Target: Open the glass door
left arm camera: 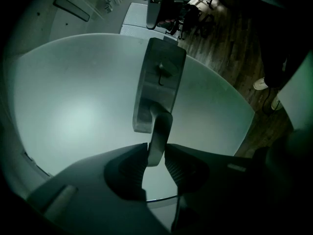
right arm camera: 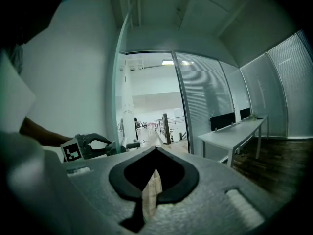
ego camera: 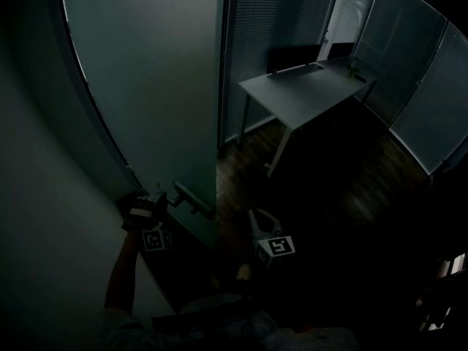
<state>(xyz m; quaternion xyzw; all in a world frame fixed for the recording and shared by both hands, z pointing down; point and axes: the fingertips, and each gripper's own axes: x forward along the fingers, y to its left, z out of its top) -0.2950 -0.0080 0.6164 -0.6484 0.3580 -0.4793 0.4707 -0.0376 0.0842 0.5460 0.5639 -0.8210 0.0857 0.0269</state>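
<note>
- Step in hand, as I read it: the swing itself; the grip on the handle is made and the glass door [ego camera: 153,86] already stands off its frame, with the bright corridor showing past its free edge in the right gripper view
- Left hand-held gripper [left arm camera: 156,153]: pinching the free end of the metal lever handle [left arm camera: 160,124]; both ribbed pads lie against the lever's sides; the lever runs back to its mounting plate [left arm camera: 160,80] on the frosted pane
- Right hand-held gripper [right arm camera: 156,151]: pressed together at the tips, nothing between them; held low and well apart from the door, pointing at the doorway; idle, in my judgement
- Door's place: upright at my left in the head view, its free edge near the middle of the frame, the handle low on that edge
- Next move calls for: carrying the handle along the door's arc, wrist turning with the hinge; a straight pull would likely twist the lever out of the pads; the right side must stay out of the sweep
</note>
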